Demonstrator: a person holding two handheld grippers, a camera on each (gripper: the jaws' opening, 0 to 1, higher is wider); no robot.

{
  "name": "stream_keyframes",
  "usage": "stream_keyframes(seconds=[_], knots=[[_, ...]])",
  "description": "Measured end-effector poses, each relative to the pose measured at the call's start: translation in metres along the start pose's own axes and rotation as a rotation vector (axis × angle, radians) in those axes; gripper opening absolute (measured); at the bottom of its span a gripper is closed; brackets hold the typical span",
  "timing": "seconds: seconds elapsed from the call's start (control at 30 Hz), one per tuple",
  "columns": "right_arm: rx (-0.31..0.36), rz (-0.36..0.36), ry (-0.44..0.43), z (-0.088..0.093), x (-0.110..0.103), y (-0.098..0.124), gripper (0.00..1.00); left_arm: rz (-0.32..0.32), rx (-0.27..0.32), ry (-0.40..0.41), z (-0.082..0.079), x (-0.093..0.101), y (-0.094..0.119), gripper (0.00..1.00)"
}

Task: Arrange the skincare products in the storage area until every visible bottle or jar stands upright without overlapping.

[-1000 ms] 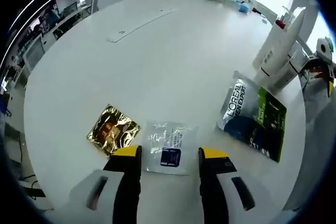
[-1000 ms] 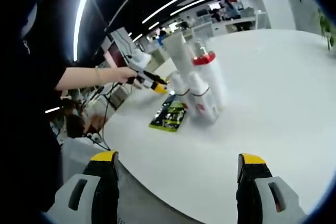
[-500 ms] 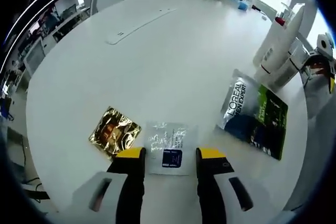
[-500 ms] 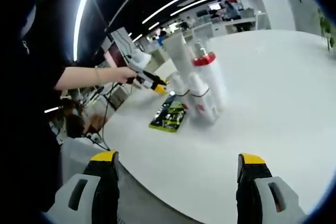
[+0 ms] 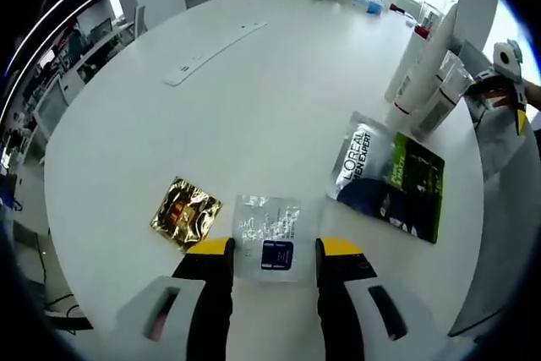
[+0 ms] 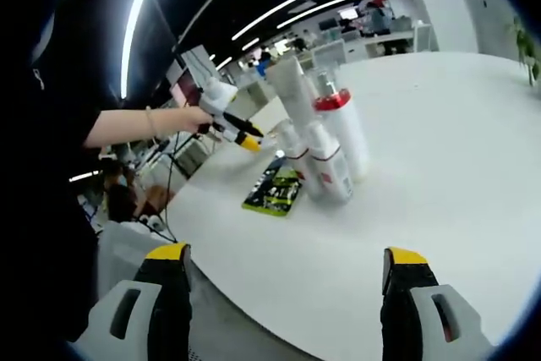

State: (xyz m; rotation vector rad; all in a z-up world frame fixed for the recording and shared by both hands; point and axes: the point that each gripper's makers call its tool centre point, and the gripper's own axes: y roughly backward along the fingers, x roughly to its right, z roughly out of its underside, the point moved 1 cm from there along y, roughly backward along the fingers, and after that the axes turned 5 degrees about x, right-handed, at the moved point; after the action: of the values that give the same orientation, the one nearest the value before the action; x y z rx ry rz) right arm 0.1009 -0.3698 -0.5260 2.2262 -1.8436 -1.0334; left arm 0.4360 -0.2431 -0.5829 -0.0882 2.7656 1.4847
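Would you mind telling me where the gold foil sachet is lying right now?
In the left gripper view, the gold foil sachet lies flat on the white table, just left of the clear sachet and ahead of the left claw.

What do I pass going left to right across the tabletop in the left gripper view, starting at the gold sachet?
gold sachet → clear sachet with the dark blue label, lying just ahead of the left gripper → L'Oreal Men Expert pouch → cluster of white bottles → right gripper
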Motion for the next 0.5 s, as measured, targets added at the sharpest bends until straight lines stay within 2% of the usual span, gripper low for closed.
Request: stream_keyframes(seconds=[0.5], knots=[[0.016,-0.007,0.067,-0.003,-0.002,0.000,0.99,0.051,-0.024,-0.086,0.006,0.025,0.016,0.34]])
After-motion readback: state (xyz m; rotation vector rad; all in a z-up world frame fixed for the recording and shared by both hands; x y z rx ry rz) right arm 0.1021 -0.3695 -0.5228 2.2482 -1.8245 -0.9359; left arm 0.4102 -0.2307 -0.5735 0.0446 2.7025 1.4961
